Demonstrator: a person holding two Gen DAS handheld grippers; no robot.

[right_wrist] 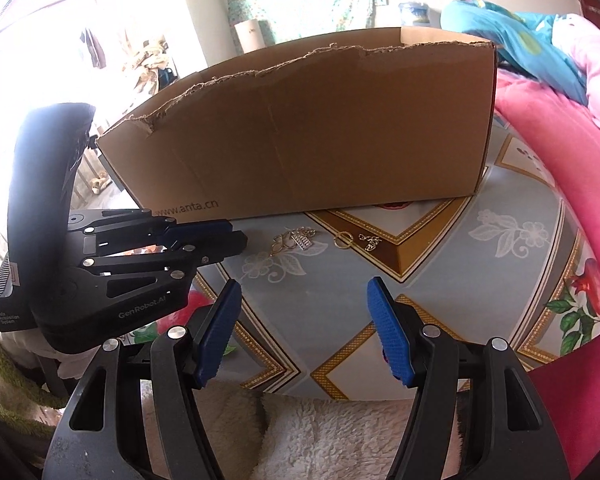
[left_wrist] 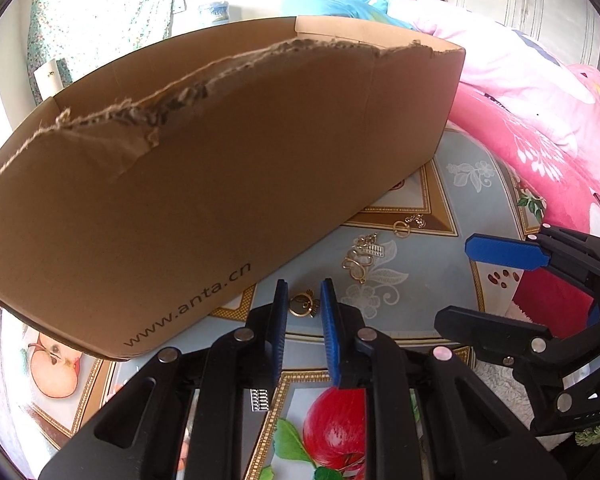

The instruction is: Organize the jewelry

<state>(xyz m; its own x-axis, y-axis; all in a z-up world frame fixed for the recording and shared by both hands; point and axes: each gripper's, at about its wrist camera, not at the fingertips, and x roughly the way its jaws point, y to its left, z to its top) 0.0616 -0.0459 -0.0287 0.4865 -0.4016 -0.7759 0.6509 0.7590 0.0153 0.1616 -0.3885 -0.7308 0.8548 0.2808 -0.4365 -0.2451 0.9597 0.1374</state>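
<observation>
While a torn cardboard box [left_wrist: 204, 184] printed with "www.anta.cn" is seen standing on a table covered by a fruit-and-flower patterned cloth [left_wrist: 472, 184], several pieces of gold-coloured jewelry are shown lying on the cloth just in front of the box's long side. A small round gold pendant [left_wrist: 303, 305] is framed between the blue pads of the left gripper [left_wrist: 305, 308], whose fingers are drawn close on either side of it; whether the pads are actually touching the pendant cannot be told from the left wrist view. Beyond it, nearer the middle of the table, a tangle of gold loops and a small beaded charm [left_wrist: 362, 255] is seen, and farther toward the box's right end a gold ring with a short chain [left_wrist: 408, 226] is laid. In the right wrist view the same tangle [right_wrist: 294, 241] and the ring with chain [right_wrist: 354, 240] are shown side by side along the foot of the box [right_wrist: 320, 132]. The right gripper [right_wrist: 304, 328] is held low over the near edge of the table with its fingers spread wide and nothing between them. A pink quilt [right_wrist: 560, 168] is piled against the table's right edge.
</observation>
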